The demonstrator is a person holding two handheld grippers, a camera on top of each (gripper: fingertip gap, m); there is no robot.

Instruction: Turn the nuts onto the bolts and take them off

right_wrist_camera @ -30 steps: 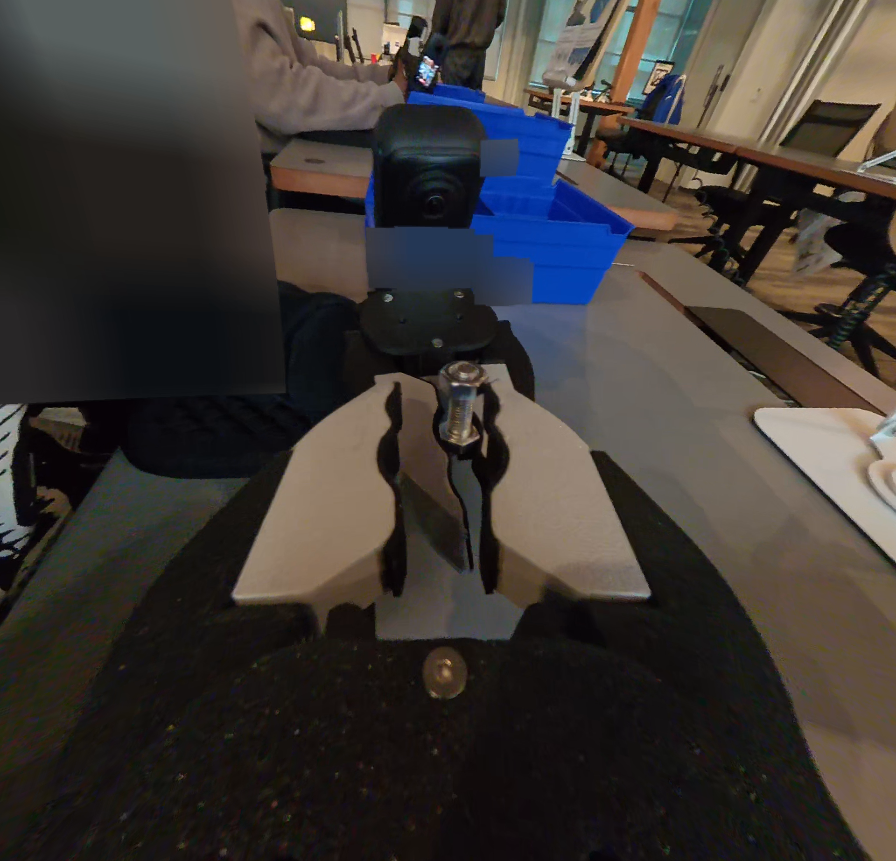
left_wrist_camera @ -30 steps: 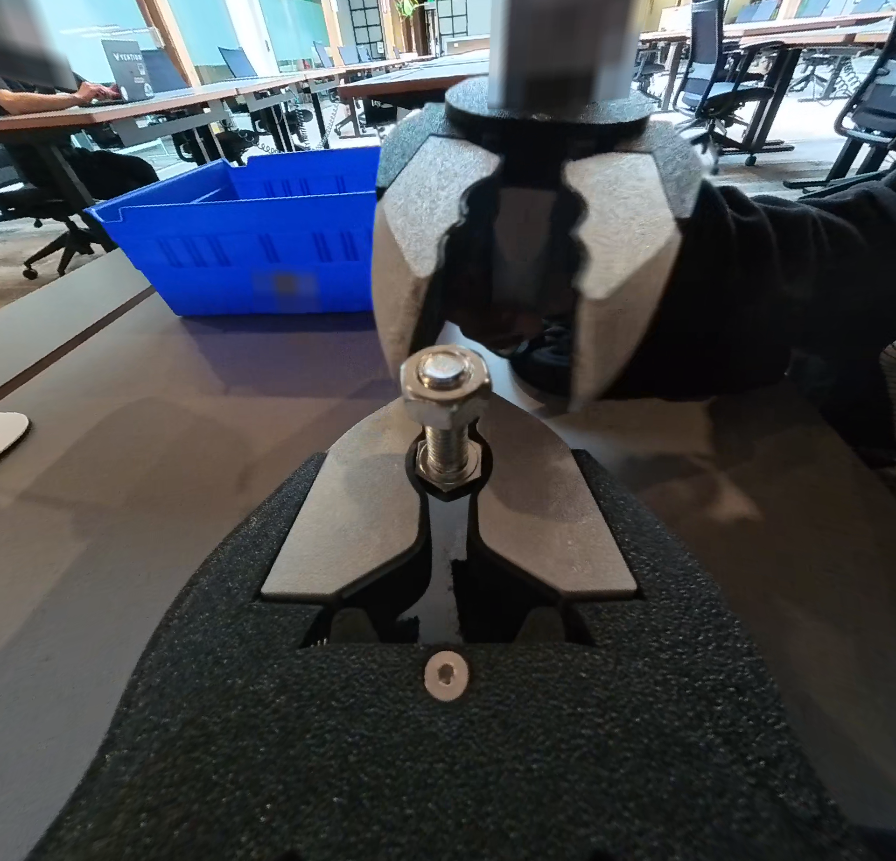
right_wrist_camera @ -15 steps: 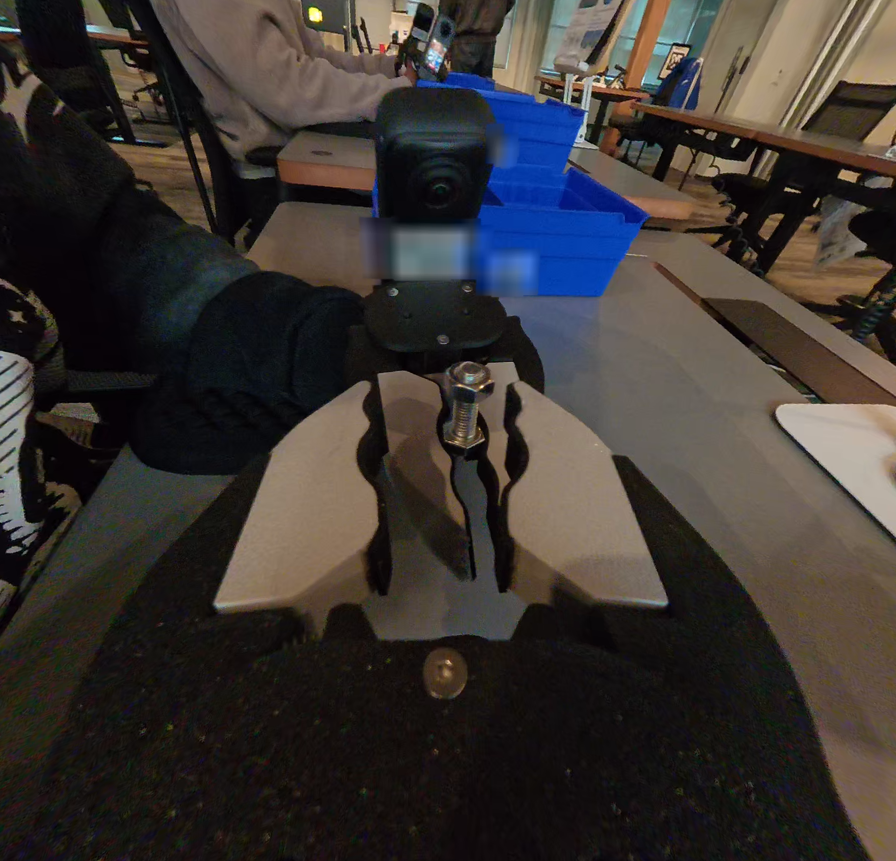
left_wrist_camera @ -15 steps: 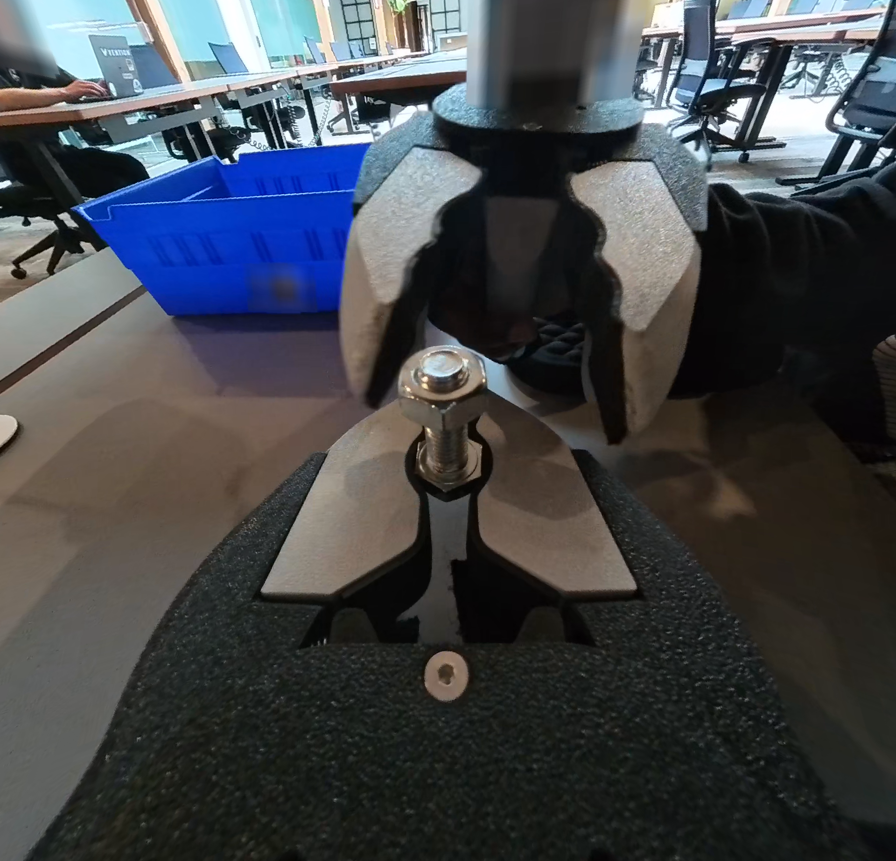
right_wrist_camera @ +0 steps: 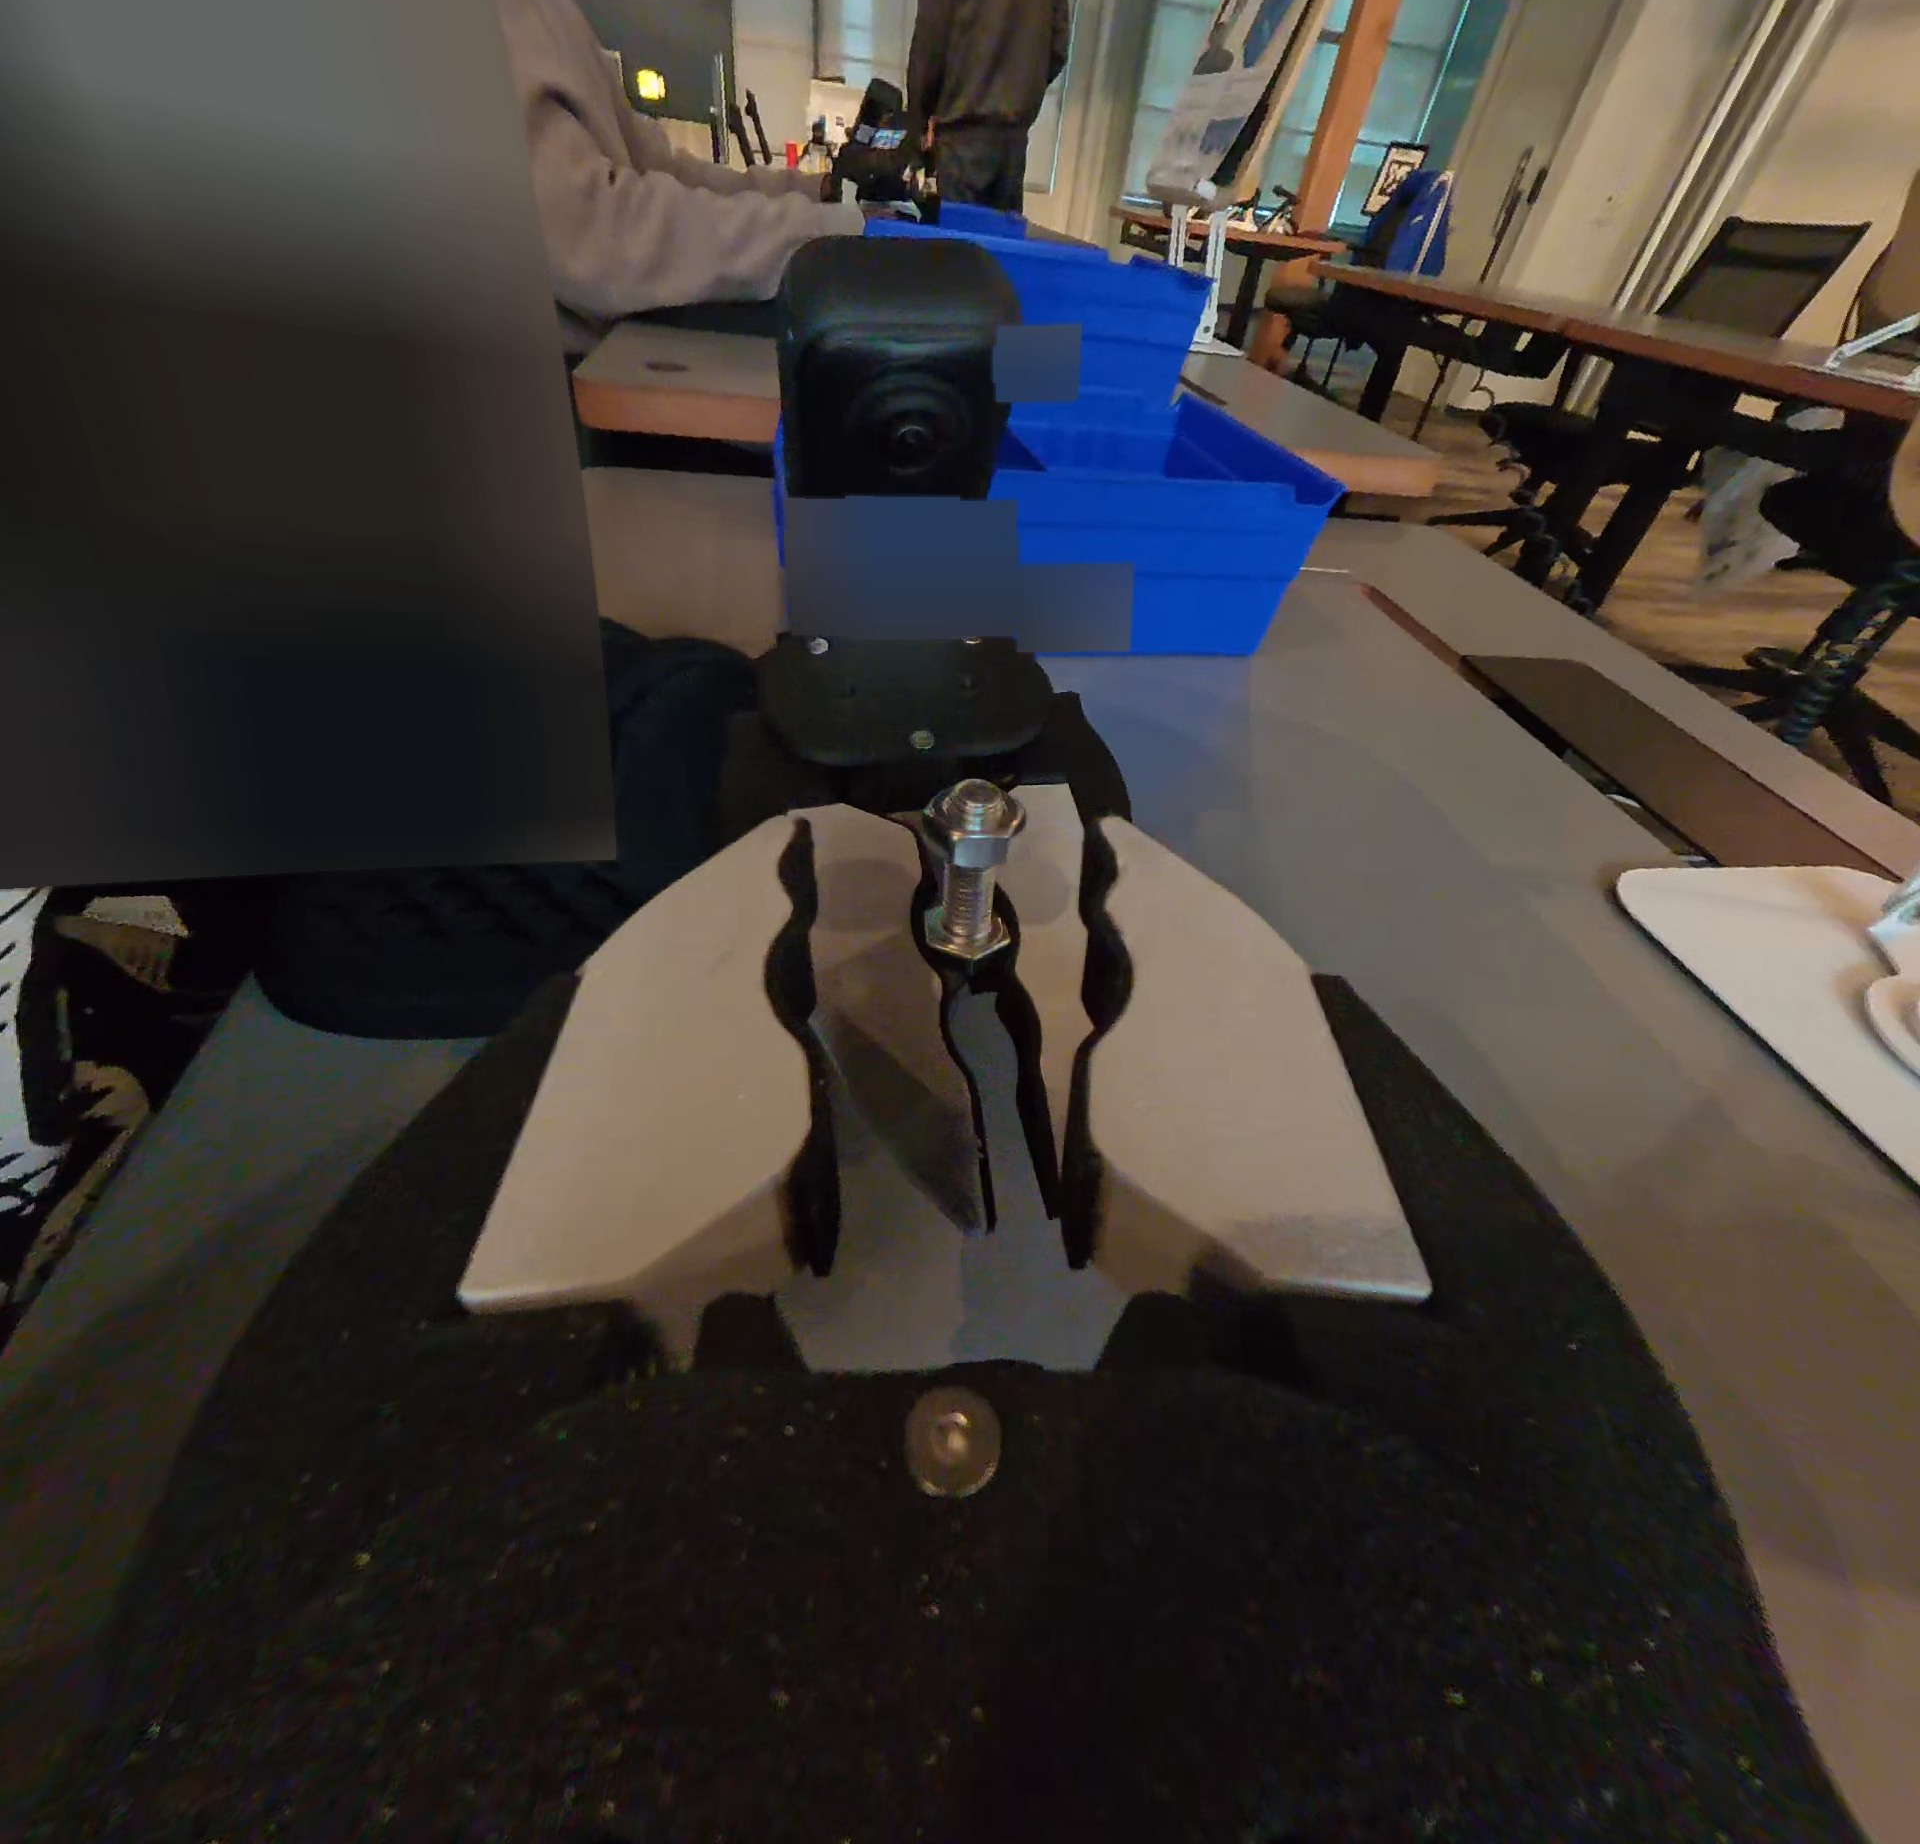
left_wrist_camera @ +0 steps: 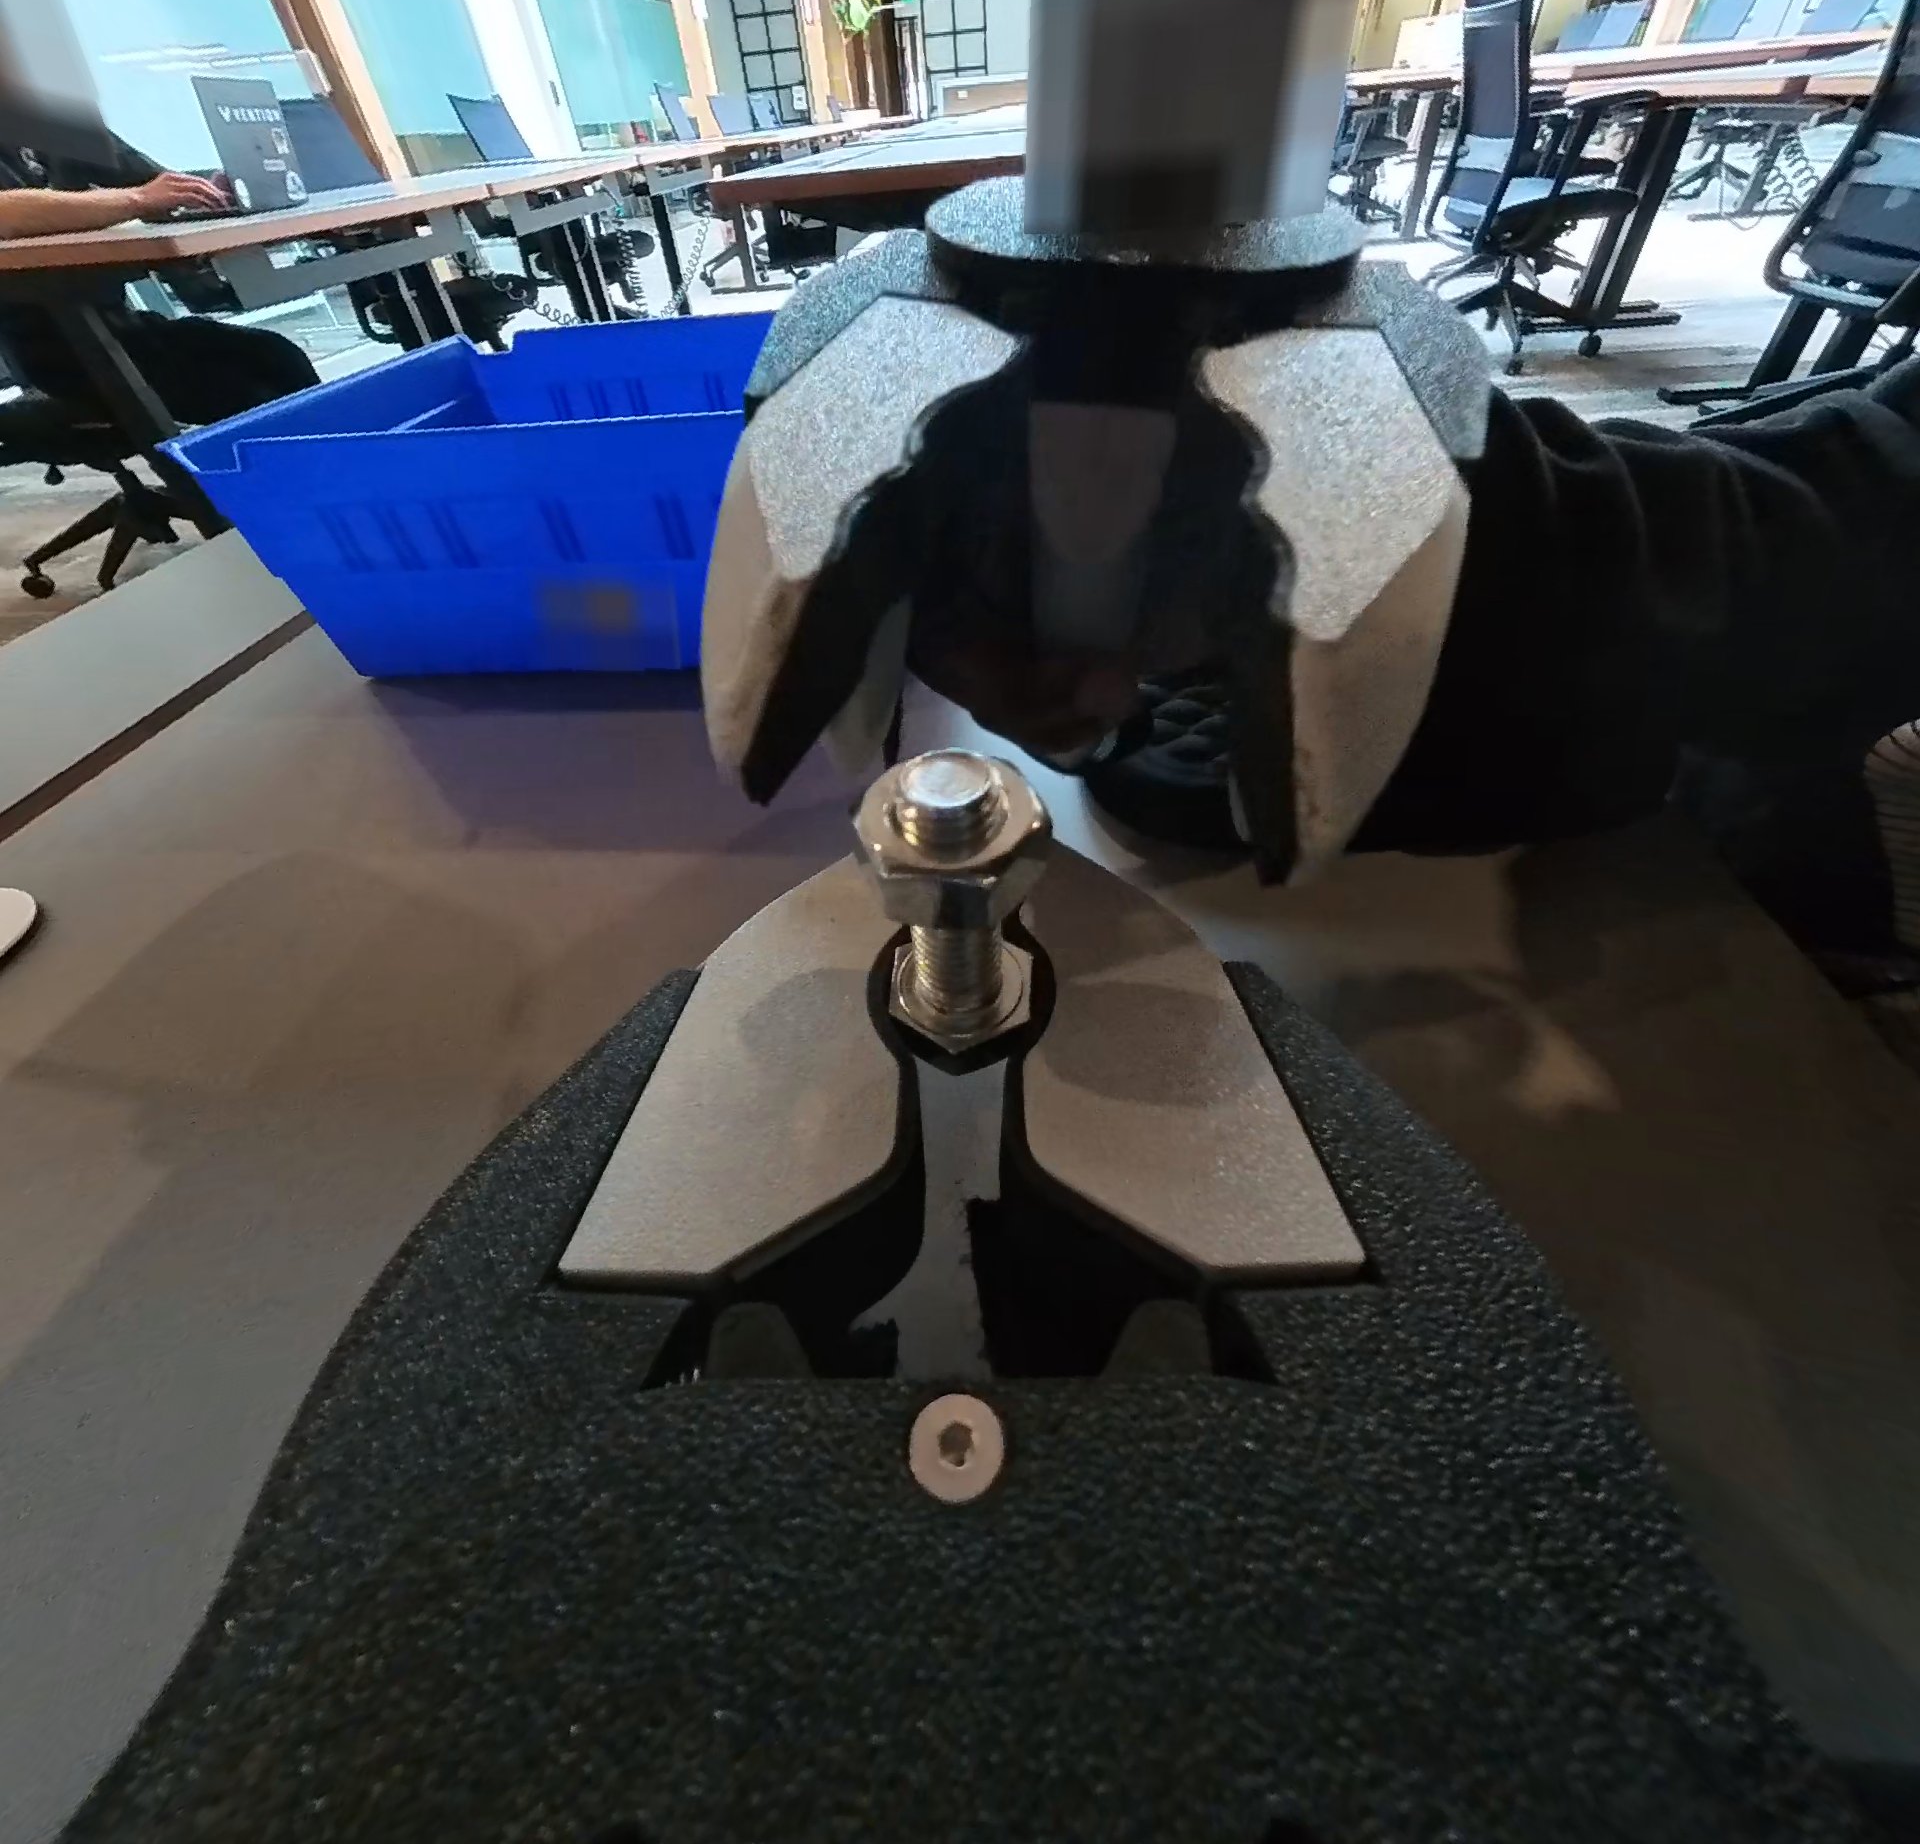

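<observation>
Grey laminate makes up the table (left_wrist_camera: 312,963) under your work, with a blue bin (left_wrist_camera: 468,527) sitting back toward its far edge and a white pad (right_wrist_camera: 1766,963) lying off by the edge on your right-hand side. Above the middle of the table, your two tools meet nose to nose.

Your left tongs (left_wrist_camera: 961,1005) are closed on the head end of the bolt (left_wrist_camera: 956,963), which stands upright out of the notch at their tips, clear of the table. Your right tongs (right_wrist_camera: 961,921) stand spread wide, one finger on each side of the bolt, touching nothing; in the left wrist view they hang tilted just beyond and above the bolt's top.

Smallest of all is the nut (left_wrist_camera: 953,859), a bright hex piece sitting at the very top of the threads, with the bolt's tip just showing through it. Bare thread runs between it and the left tongs.

Judging by the look of them, both pieces are plated steel: rigid, small, light for your grip, and slick on their polished faces. Nothing here will crush, so you can squeeze firmly. Take the nut across two opposite flats, squarely, because a grip on the corners would likely skate off. Keep your right tongs level with the nut so it turns true on the thread and does not bind.
</observation>
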